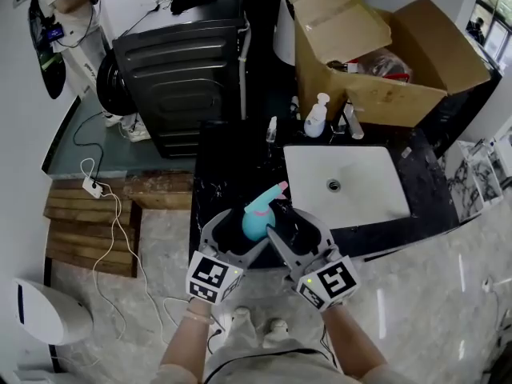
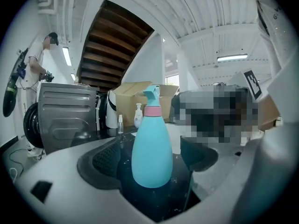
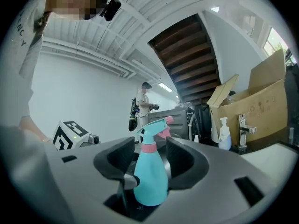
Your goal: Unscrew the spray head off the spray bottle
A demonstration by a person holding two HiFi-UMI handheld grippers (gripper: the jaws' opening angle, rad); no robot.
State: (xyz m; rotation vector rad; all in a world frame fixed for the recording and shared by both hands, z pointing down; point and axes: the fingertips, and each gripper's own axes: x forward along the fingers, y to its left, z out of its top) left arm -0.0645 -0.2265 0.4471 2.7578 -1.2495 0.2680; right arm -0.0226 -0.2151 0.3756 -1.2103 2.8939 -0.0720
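Left gripper [image 2: 149,160] is spread as wide as it goes. The bottle [image 1: 258,221] sits between its pads with clear gaps on both sides, so it's not gripping anything. Right gripper [image 3: 150,164] is only partway apart and the bottle's between its jaws too. The pads are just beside the body, but I don't see them pressing on it, so I'd call it loose.

The bottle's standing upright on the black counter [image 1: 232,158], near the front edge and just left of the sink [image 1: 376,210].

Progress-wise it looks like pretty much nothing's done yet. The spray head [image 3: 152,127] is still on, and the pink collar [image 3: 148,148] is sitting flush on the neck. What's left, I'd guess: clamp the body with one gripper, grab the collar or head with the other, twist it off and lift it away.

Count: two grippers, one teal bottle with one head. There's also one pump bottle [image 1: 316,117] and one tiny sprayer [image 1: 272,128] at the back edge by the tap [image 1: 352,122].
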